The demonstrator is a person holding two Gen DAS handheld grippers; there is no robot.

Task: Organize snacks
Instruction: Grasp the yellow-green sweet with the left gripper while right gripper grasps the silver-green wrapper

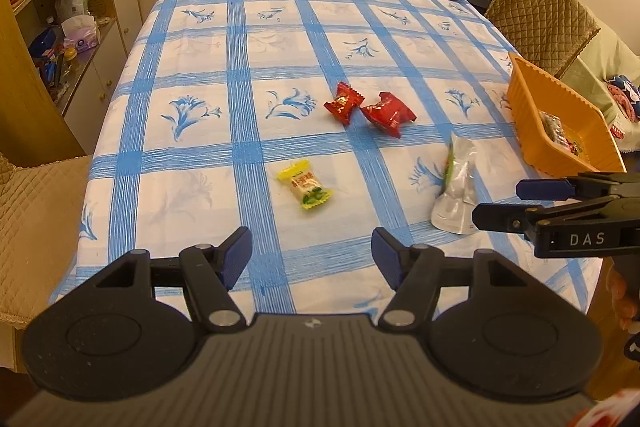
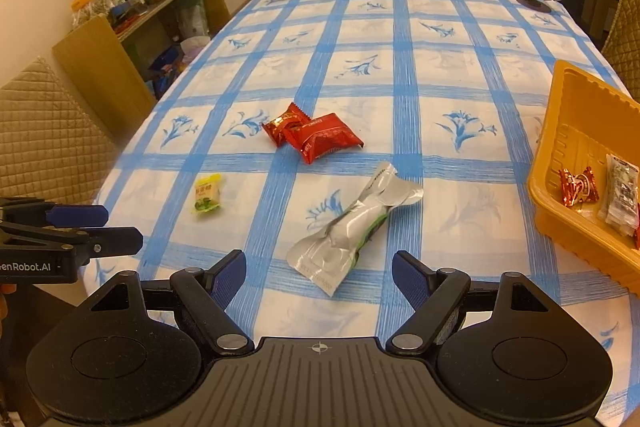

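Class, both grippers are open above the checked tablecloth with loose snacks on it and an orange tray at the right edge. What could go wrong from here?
1. The crinkled silver foil pouch is long and slick; the right gripper might pinch one end and let it droop or slip.
2. The two red wrapped snacks lie close together, so grasping one may drag the other.
3. The orange plastic tray sits near the table edge; a nudge could shift it off.

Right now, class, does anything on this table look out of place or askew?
Four snacks lie loose on the blue-checked tablecloth instead of in the orange plastic tray: two overlapping red packets, a small yellow-green candy, and a crumpled silver pouch lying askew.
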